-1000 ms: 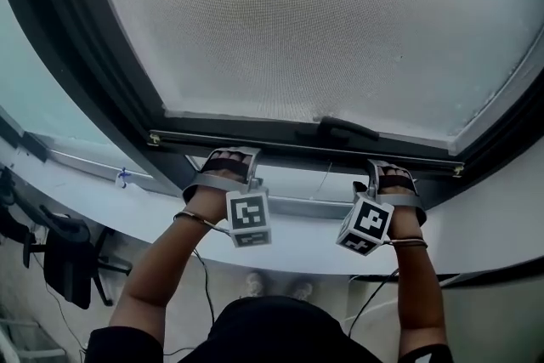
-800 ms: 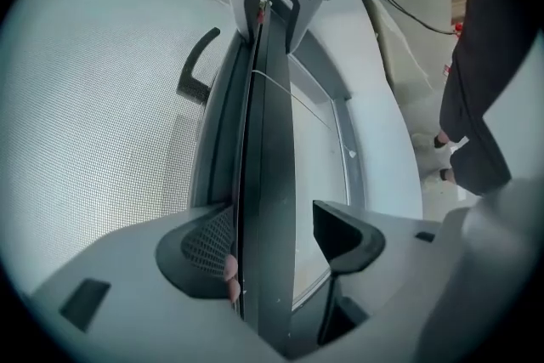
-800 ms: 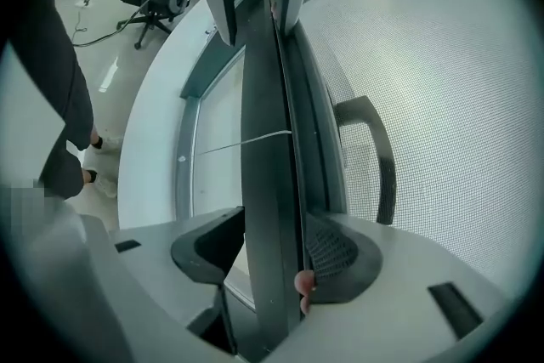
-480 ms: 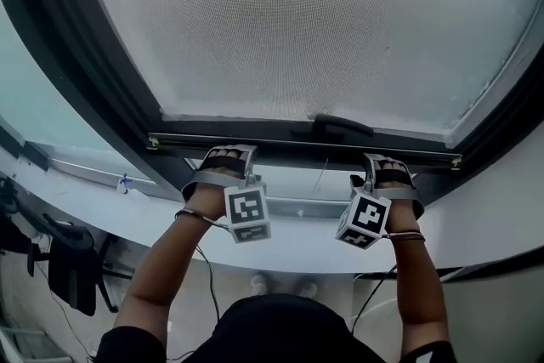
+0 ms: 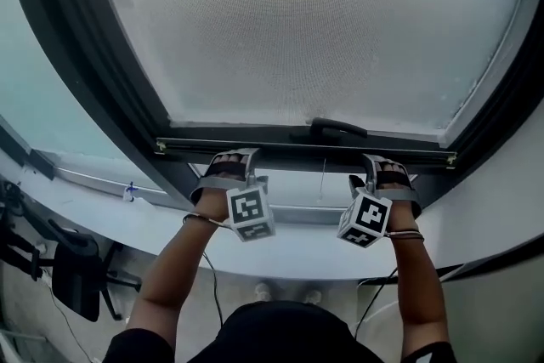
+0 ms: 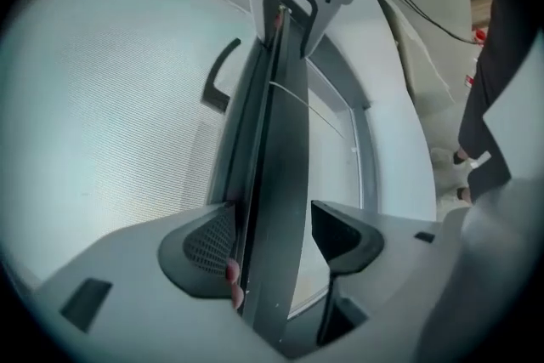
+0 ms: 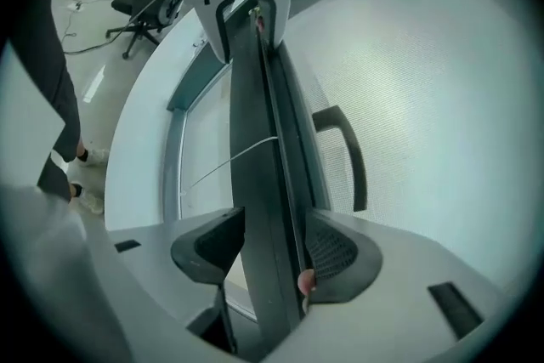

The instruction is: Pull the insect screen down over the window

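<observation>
The insect screen (image 5: 323,30) is seen as a fine pale mesh drawn taut across nearly the whole window opening, filling the head view from 10 to 2 o'clock. It ends below in a dark bottom bar (image 5: 272,145), which carries a curved black handle (image 5: 336,128) at its middle; a thin cord (image 5: 323,176) hangs at 6 o'clock of that handle. The bar lies level, just above the grey bottom rail (image 5: 297,210) of the dark window frame (image 5: 93,89), and a narrow uncovered strip is left between them. The bar is clasped at two places: the left tongs (image 6: 270,229) are clenched across it at 8 o'clock of the handle and the right tongs (image 7: 274,244) at 4 o'clock, each with one pad on the mesh side and one on the room side. The step in hand is judged to be the last stretch of the downward pull. An even pull from both sides would be called for next, so that the bar is kept level and brought onto the rail above the white sill (image 5: 102,204); a skewed pull could be expected to jam the bar in the frame.
</observation>
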